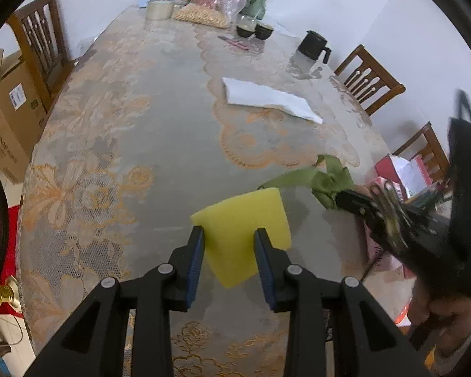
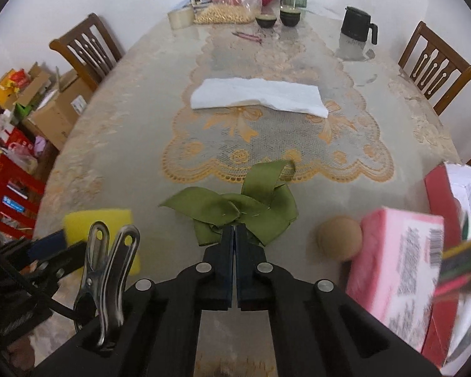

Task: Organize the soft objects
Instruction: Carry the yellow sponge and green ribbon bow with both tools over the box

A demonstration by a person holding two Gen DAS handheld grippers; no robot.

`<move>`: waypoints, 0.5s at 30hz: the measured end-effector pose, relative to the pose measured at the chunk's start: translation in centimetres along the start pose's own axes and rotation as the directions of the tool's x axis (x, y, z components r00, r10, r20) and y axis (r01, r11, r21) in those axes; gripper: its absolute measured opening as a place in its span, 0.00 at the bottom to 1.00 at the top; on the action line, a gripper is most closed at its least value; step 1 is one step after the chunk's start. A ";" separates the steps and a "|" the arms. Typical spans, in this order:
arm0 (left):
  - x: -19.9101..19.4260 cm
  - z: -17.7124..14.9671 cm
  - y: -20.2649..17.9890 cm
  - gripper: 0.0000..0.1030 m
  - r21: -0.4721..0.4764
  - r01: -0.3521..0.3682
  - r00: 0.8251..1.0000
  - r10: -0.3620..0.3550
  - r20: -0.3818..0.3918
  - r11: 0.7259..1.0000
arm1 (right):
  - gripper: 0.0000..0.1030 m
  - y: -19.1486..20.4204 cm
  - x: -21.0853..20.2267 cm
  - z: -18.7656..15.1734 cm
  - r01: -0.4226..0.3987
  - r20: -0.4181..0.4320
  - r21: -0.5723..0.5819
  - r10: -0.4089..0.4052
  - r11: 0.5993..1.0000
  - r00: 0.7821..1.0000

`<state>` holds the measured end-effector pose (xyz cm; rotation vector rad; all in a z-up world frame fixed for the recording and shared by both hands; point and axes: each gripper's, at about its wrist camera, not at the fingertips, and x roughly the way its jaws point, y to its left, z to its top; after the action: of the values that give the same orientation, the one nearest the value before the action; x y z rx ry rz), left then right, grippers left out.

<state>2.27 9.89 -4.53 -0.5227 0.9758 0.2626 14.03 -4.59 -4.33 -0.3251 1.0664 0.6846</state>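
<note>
My left gripper [image 1: 230, 235] is shut on a yellow sponge [image 1: 245, 216], its blue pads pressing the sponge's two sides just above the lace tablecloth. The right wrist view shows the same sponge [image 2: 100, 216] at the lower left. My right gripper [image 2: 234, 231] is shut on the knot of a green ribbon bow [image 2: 251, 207], and the bow's loops spread out beyond the fingertips. In the left wrist view the bow [image 1: 326, 182] and the right gripper [image 1: 351, 199] lie to the right of the sponge. A folded white cloth [image 2: 257, 95] lies flat further up the table.
A tan ball [image 2: 340, 238] and a pink box [image 2: 398, 260] sit close to the right of the bow. A black mug [image 2: 358, 26], two dark bowls [image 2: 267, 20] and bags stand at the far end. Wooden chairs [image 2: 436, 62] line both sides. Cardboard boxes [image 1: 9, 119] are stacked on the left.
</note>
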 end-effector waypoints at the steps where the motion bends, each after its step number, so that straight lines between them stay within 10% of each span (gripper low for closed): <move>1: -0.2 0.1 -0.3 0.33 0.009 0.003 1.000 -0.003 0.003 1.000 | 0.02 -0.1 -0.8 -0.4 -0.008 0.009 0.007 0.008 1.000 1.000; 15: -1.9 0.6 -6.1 0.33 0.140 0.060 0.998 -0.062 0.009 0.988 | 0.02 -3.0 -9.0 -5.6 -0.049 0.106 0.094 0.038 0.994 0.994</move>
<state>4.35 5.13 -0.86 -0.4215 0.9561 0.1417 9.40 -13.16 0.82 -0.1815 1.0059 0.6795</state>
